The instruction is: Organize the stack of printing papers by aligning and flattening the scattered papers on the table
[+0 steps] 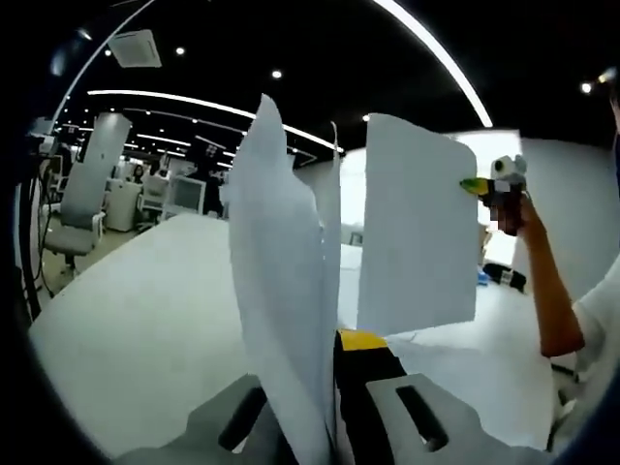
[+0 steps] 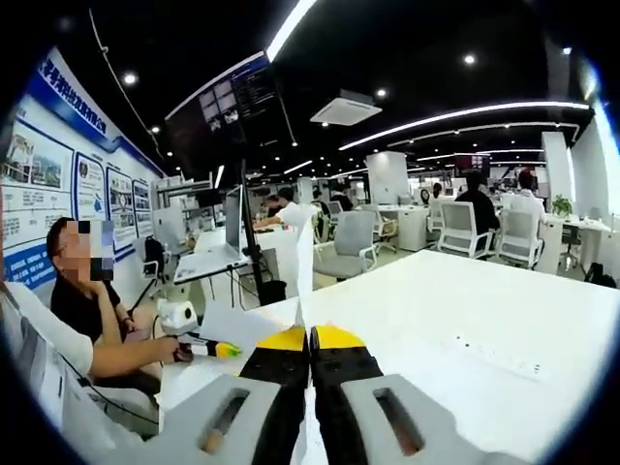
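Both grippers, left (image 1: 334,407) and right (image 2: 310,354), are clamped on upright papers (image 1: 291,291) above the table (image 1: 145,310) (nothing flattened yet); aligning remains.

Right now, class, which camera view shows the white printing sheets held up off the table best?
The left gripper view: the white printing sheets stand broadside, one pinched by the right gripper. The right gripper view shows them edge-on, a thin strip above its shut yellow-tipped jaws.

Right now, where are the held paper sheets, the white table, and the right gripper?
paper sheets (image 1: 281,291): left gripper view, face of the upright front sheet.
white table (image 2: 504,300): right gripper view, bare tabletop.
right gripper (image 2: 311,337): right gripper view, between its yellow tips, shut on paper seen edge-on.
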Demonstrator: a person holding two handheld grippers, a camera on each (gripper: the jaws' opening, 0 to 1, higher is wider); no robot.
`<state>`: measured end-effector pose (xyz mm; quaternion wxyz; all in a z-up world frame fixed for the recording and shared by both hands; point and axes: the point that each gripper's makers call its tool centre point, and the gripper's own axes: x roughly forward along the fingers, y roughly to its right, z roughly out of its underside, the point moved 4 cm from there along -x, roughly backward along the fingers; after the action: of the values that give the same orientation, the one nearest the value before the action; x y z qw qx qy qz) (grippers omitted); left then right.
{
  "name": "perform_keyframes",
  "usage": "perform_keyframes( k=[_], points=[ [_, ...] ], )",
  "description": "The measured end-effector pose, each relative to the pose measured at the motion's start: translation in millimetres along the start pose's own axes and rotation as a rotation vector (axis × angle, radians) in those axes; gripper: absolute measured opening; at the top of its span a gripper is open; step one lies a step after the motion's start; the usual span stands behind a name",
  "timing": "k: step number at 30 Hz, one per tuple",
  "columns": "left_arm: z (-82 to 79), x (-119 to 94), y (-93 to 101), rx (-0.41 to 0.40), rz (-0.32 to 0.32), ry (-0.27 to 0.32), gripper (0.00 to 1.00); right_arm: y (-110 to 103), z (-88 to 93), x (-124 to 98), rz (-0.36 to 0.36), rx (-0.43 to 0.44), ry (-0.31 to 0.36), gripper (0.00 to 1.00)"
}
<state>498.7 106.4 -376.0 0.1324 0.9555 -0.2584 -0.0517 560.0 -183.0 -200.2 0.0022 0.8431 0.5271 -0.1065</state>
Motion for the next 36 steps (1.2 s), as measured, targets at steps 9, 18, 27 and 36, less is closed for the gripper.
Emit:
perform_keyframes(
  k=[9, 18, 27, 36],
  points=[
    [-25.6, 16.0, 17.9, 0.021, 0.026, -0.024, 0.06, 4.6, 0.0, -3.6, 0.007, 0.016, 0.002, 0.00],
    [-58.4, 33.2, 11.7, 0.014, 0.031, -0.018, 0.06, -8.4, -15.9, -37.0, -0.027, 0.028, 0.101, 0.00],
    [-87.6, 53.1, 17.5, 0.035, 0.073, -0.004, 0.06, -15.1, -18.8, -39.9, 0.018, 0.037, 0.037, 0.00],
    [-120.4, 67.7, 21.5, 0.047, 0.120, 0.046, 0.06, -24.4, -37.6, -56.0, 0.019, 0.032, -0.029, 0.00]
  ],
)
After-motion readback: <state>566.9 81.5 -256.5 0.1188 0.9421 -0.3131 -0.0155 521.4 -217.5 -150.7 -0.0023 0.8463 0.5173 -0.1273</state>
